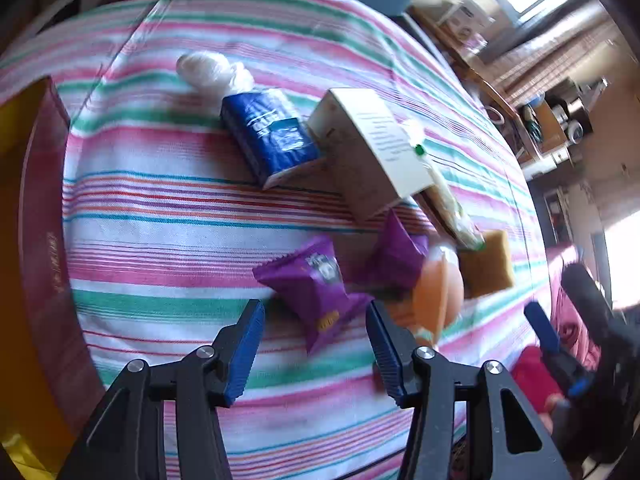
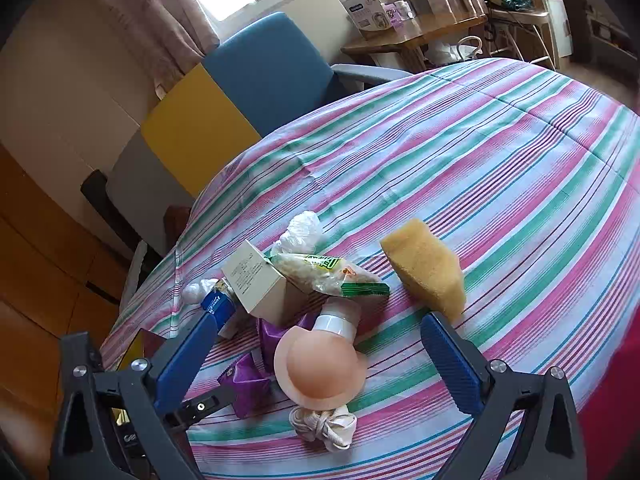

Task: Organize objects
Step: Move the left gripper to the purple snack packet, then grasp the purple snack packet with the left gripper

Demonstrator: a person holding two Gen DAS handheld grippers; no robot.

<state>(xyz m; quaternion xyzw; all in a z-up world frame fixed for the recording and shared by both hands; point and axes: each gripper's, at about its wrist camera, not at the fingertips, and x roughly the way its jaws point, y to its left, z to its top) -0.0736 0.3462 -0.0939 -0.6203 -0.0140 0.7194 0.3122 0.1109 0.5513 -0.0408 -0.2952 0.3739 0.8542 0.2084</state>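
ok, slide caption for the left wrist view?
Left gripper open above a purple snack packet among clutter on the striped tablecloth.

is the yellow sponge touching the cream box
Apart. The right wrist view shows striped cloth and a green-edged packet between the yellow sponge and the cream box.

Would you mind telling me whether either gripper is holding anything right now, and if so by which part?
Nothing is held. The left gripper has open jaws above a purple snack packet; the right gripper stands open over the peach suction cup.
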